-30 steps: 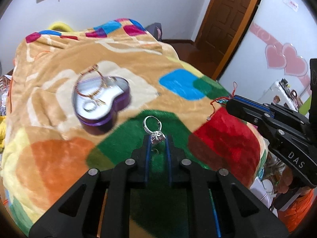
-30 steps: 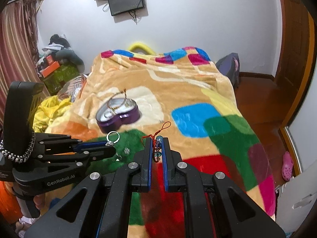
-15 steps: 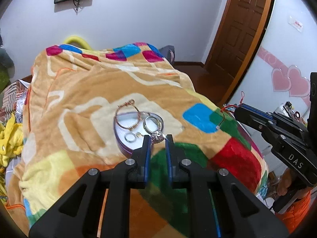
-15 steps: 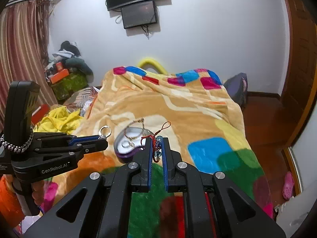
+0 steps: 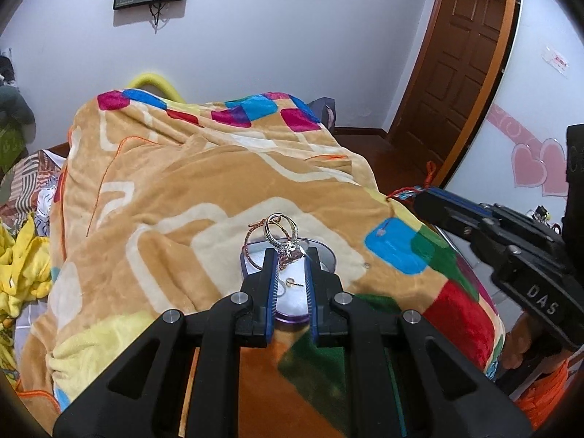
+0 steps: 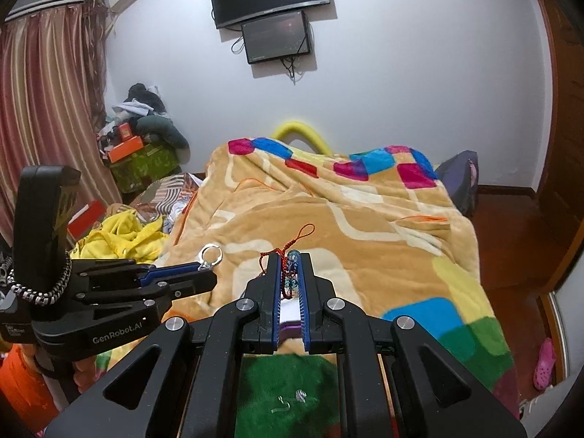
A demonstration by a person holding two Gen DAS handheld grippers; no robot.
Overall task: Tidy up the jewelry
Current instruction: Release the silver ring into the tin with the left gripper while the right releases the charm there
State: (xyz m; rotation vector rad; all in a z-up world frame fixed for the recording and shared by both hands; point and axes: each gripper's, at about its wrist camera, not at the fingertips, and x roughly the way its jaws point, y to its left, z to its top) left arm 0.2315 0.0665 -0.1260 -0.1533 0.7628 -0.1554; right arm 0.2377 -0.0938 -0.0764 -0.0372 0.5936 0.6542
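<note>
My left gripper (image 5: 290,253) is shut on a silver ring with a stone (image 5: 283,235) and holds it right over the purple heart-shaped jewelry box (image 5: 292,297). The box holds a thin red-gold bracelet (image 5: 252,241), a small ring and an earring (image 5: 294,283) on its white lining. My right gripper (image 6: 290,261) is shut on a red cord charm with blue beads (image 6: 290,273), held above the same box, whose purple rim (image 6: 290,326) shows between its fingers. Each gripper shows in the other's view: the left (image 6: 206,266), the right (image 5: 419,193).
The box sits on a bed under a patchwork fleece blanket (image 5: 182,182). Small clear jewelry bits (image 6: 299,396) lie on the green patch near me. Yellow clothes (image 6: 116,235) and clutter lie to the left, and a brown door (image 5: 460,69) is at the right.
Both grippers have moved forward and over the heart-shaped box, each still holding its piece. The box now lies directly under the fingers, partly hidden by them.
</note>
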